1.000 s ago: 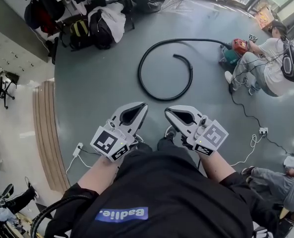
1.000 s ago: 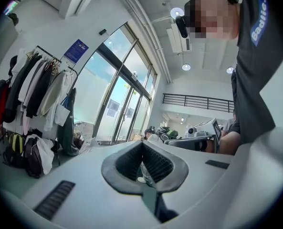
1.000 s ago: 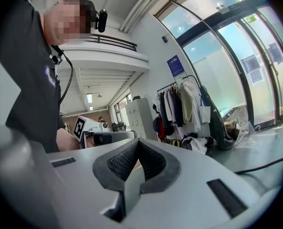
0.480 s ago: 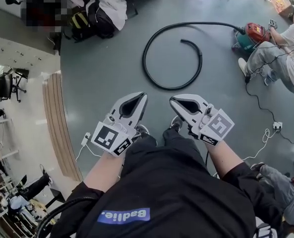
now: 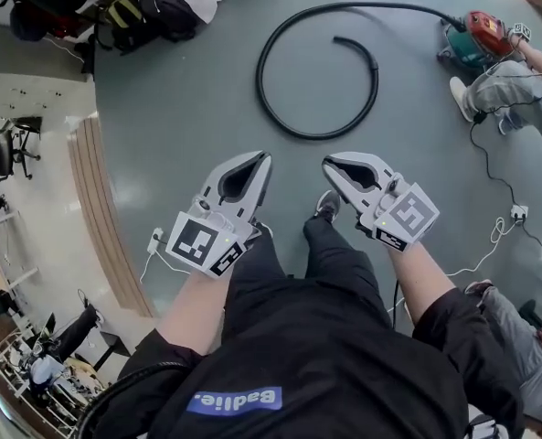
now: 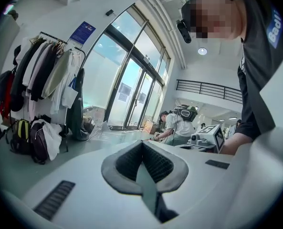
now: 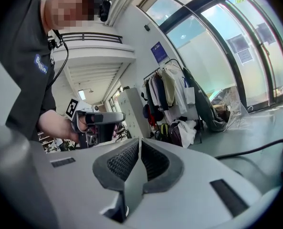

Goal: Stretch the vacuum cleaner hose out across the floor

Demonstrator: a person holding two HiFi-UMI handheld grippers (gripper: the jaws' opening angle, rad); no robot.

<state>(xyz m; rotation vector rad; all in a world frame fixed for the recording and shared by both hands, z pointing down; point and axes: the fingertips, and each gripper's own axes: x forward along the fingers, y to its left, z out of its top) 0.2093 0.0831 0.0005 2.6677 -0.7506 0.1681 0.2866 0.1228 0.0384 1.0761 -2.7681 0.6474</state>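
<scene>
**Grey floor, vacuum cleaner hose lying in a coil**

The wide grey floor is ringed with clutter. Bags are heaped at one edge, and a person sits beside a red and green vacuum cleaner. From the head view the black hose runs from that cleaner in one open spiral, its free end curling inward. It lies flat on the floor, well apart from both grippers.

The left gripper and right gripper are held side by side above the wearer's legs and point toward the coil. Each gripper's own view shows its ribbed pads pressed together with nothing between them — both tongs are closed and empty.

The low views add what the head camera misses:

- **Left gripper view:** a clothes rail hung with coats, tall glass doors and, beyond them, a balcony railing.
- **Right gripper view:** the same rail seen from the other side, and a short stretch of the hose on the floor at the right edge — only the head view shows the whole coil.
</scene>
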